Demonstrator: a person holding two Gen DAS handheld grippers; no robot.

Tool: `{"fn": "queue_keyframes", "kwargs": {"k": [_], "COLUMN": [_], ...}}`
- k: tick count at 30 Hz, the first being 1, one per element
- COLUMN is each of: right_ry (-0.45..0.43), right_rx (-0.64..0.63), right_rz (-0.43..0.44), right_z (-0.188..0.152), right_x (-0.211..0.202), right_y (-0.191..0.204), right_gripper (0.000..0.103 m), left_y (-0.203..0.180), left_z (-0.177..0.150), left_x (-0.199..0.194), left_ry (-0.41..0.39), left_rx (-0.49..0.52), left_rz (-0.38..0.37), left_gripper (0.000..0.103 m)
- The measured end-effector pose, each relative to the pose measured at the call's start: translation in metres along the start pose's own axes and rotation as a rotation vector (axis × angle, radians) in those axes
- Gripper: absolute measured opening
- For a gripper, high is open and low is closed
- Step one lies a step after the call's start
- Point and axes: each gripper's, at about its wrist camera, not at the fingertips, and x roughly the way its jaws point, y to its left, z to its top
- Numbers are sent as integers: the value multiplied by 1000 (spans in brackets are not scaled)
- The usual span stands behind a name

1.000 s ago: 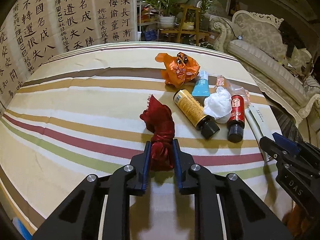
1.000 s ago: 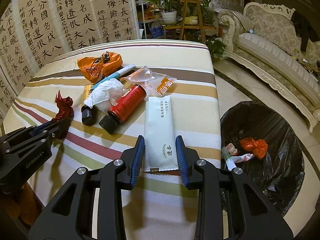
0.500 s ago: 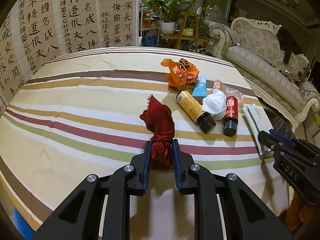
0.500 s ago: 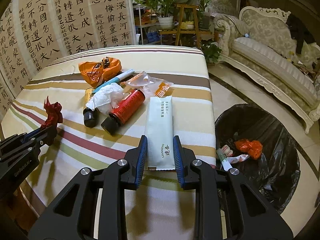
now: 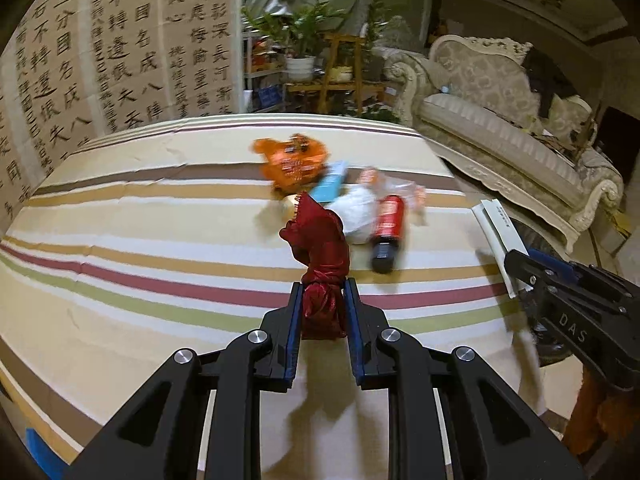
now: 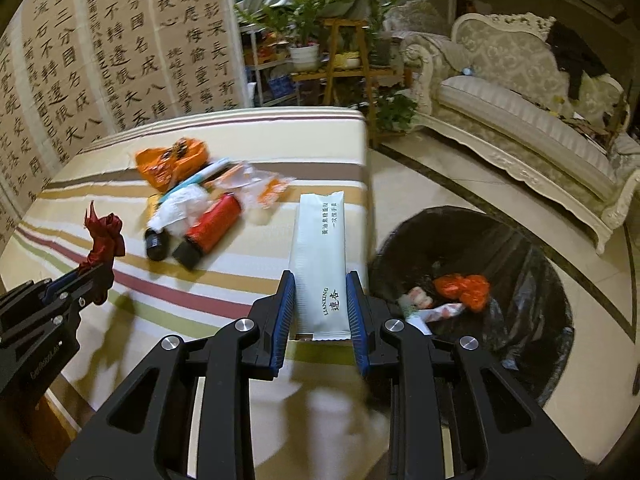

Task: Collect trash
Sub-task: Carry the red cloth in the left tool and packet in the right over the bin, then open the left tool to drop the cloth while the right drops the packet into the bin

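Observation:
My left gripper point(image 5: 322, 300) is shut on a crumpled dark red wrapper point(image 5: 322, 248), lifted off the striped table point(image 5: 120, 240). My right gripper point(image 6: 320, 300) is shut on a flat pale green sachet point(image 6: 320, 248), raised near the table's right edge. Each gripper shows in the other's view, the right gripper point(image 5: 516, 276) at the right edge and the left gripper point(image 6: 96, 276) at the left edge. More trash lies on the table: an orange bag point(image 6: 170, 162), a white tissue point(image 6: 182, 206), a red bottle point(image 6: 210, 230), a clear wrapper point(image 6: 256, 184).
A bin lined with a black bag point(image 6: 520, 264) stands on the floor right of the table, with an orange scrap point(image 6: 462, 286) and other bits inside. A cream sofa point(image 6: 520, 112) lies beyond it. A calligraphy screen point(image 6: 100, 60) and plants point(image 6: 312, 28) stand behind the table.
The right jaws closed onto the sachet. Both grippers rose off the table with their loads and swung rightward, so the bin shows larger in the right wrist view.

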Motion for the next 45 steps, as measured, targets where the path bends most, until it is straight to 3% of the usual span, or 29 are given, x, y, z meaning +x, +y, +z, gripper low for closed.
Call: {"fn": "queue_keyframes", "kwargs": {"k": [18,34,45], "right_ry": [-15,-16,3], "right_rx": [159,227,262], "right_rz": [-135,-149,-150], "right_z": [-16,-14,-15], "right_x": [-11,4,21], "right_y": [-97,-142,-160], "right_gripper": [26,26,27], "left_y": [-115,-172,-186], "left_z": [13,21,21], "left_x": [24,53,71], "left_ry": [-4,-10,28], "left_rx": [198,287,318], "left_rz": [-149,-129,-118], "left_gripper": [21,21,23]}}
